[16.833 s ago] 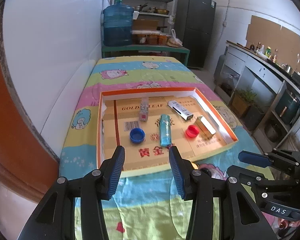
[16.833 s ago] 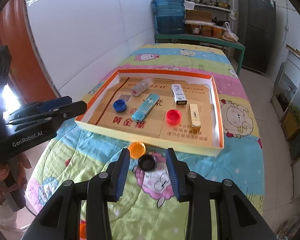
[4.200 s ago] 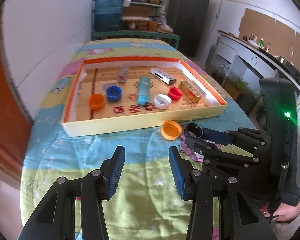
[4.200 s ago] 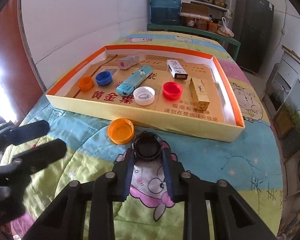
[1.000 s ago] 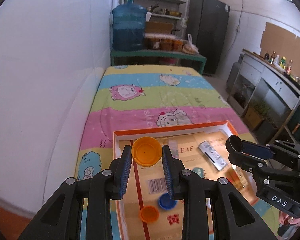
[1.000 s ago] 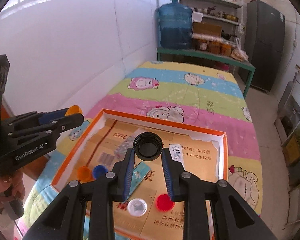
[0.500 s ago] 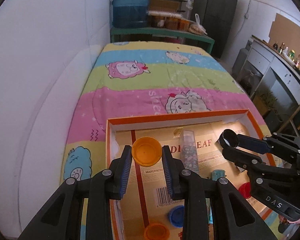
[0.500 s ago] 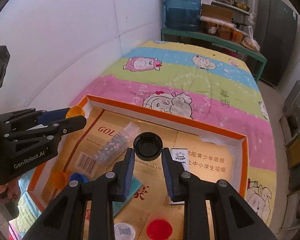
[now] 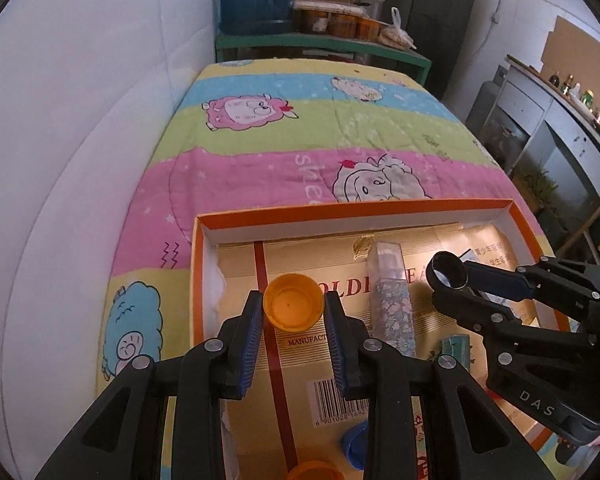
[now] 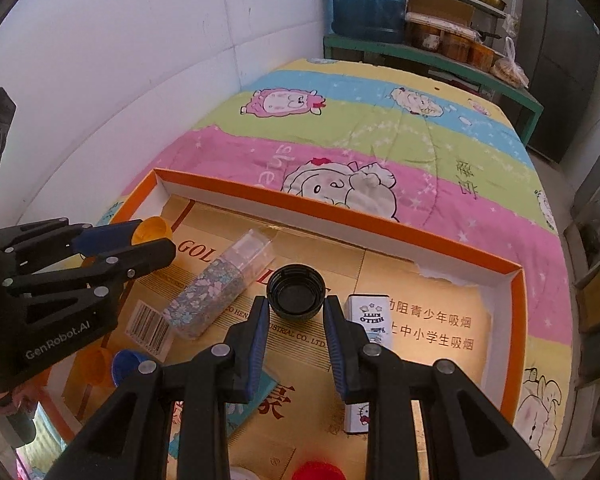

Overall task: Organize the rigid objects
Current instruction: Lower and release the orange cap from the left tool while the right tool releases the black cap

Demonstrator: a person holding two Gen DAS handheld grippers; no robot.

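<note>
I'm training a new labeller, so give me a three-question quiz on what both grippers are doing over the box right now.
1. True or false: the left gripper is shut on an orange cap.
2. The right gripper holds: A) red cap B) black cap C) blue cap
3. Fill in: the floral clear tube lies inside the ____.

Key: 1 true; 2 B; 3 orange-rimmed box.

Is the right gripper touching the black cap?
Touching. In the right wrist view the right gripper has both blue pads pressed against the black cap's sides, holding it above the tray.
</note>
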